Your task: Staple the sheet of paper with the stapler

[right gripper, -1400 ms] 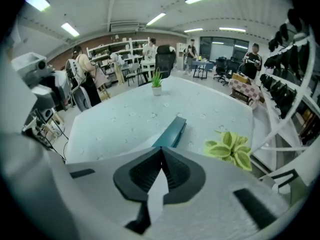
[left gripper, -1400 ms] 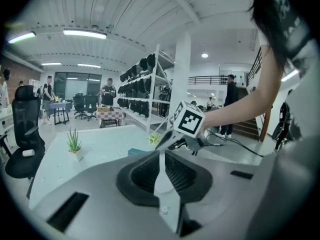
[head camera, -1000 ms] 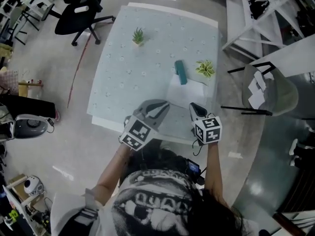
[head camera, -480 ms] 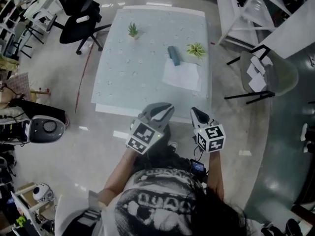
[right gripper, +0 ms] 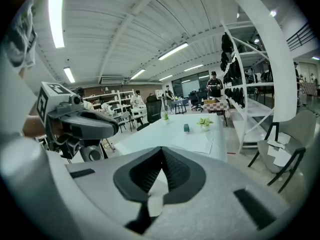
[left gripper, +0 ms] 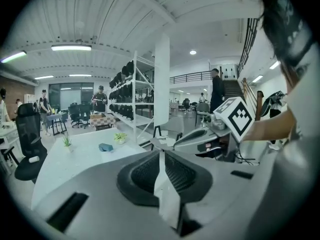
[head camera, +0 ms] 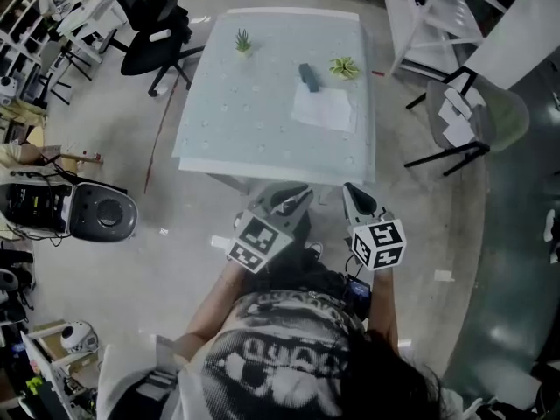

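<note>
On the pale table (head camera: 254, 103) a white sheet of paper (head camera: 324, 108) lies near the right edge. A teal stapler (head camera: 308, 76) sits just beyond its far left corner. My left gripper (head camera: 293, 196) and right gripper (head camera: 351, 191) hang side by side over the floor, short of the table's near edge. Both point toward the table, shut and empty. In the right gripper view the right gripper (right gripper: 162, 154) aims at the stapler (right gripper: 186, 128) and paper (right gripper: 197, 145) far ahead. From the left gripper (left gripper: 161, 156) the stapler (left gripper: 105, 147) shows small at the left.
Two small potted plants (head camera: 243, 40) (head camera: 344, 66) stand at the table's far side. A black office chair (head camera: 153, 29) is at the far left, with a white rack (head camera: 437, 7) and a chair holding papers (head camera: 472, 121) on the right. A dark round machine (head camera: 79, 210) sits on the floor at left.
The person has stepped back from the table. Both grippers have drawn away from its near edge and now hang over the floor; the table looks smaller and farther off.
</note>
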Available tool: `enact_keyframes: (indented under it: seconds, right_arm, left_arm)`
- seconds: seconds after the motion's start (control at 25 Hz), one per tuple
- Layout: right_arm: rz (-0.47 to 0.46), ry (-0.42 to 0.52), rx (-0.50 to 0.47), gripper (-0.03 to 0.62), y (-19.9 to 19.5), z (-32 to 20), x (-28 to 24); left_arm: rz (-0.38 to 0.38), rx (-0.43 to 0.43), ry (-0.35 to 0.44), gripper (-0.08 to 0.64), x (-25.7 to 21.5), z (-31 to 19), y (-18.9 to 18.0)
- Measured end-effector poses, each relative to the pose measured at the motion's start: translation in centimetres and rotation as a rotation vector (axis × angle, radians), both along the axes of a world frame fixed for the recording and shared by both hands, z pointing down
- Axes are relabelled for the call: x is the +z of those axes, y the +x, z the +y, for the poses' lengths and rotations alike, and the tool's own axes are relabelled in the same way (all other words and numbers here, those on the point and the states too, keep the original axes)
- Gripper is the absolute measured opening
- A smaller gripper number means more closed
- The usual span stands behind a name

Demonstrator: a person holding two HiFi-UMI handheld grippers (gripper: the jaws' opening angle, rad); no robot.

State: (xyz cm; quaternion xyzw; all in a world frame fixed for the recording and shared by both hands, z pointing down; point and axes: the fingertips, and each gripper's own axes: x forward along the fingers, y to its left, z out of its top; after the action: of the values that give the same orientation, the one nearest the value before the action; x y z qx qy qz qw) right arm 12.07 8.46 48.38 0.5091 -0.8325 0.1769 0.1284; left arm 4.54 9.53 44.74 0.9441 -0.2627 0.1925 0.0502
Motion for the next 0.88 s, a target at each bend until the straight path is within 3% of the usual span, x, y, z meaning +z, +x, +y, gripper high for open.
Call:
enact_keyframes:
  seconds: [0.36,0.88]
  right_arm:
    - [-0.004,0.066,-0.002,-0.006,-0.8,3.0,-1.3]
    - [0.01,0.085,-0.02,-0.008,-1.9,4.1,-1.9]
  left_arm:
    - [-0.004,0.004,0.039,0.031,-0.9,3.0,-0.1]
    - [0.005,0.006,0.046,0.031,-0.9,4.4,-0.9]
